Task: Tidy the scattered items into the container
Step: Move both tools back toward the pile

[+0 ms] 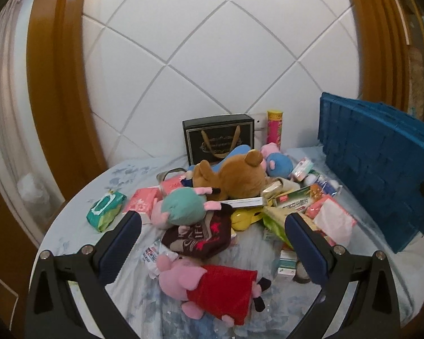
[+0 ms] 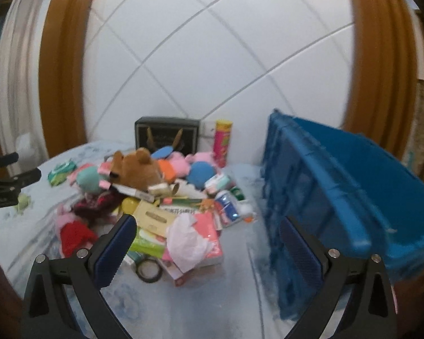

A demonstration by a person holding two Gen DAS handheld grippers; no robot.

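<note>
A heap of scattered items lies on a pale blue bedsheet (image 1: 70, 226), with the brown teddy bear (image 1: 234, 175) at its centre. The blue plastic crate (image 2: 339, 180) stands to the right of the bear, well apart from it. In front of the bear lie a teal-headed plush (image 1: 181, 206), a dark maroon pouch (image 1: 200, 234) and a pink pig plush in a red dress (image 1: 212, 288). Behind the bear stand a black gift box (image 1: 219, 138) and a pink canister (image 1: 274, 127). The left gripper (image 1: 212, 240) hovers over the pouch, jaws spread wide and empty. The right gripper (image 2: 206, 243) hangs right of the bear beside an opened pink tissue pack (image 2: 195, 240), jaws likewise parted, gripping nothing.
</note>
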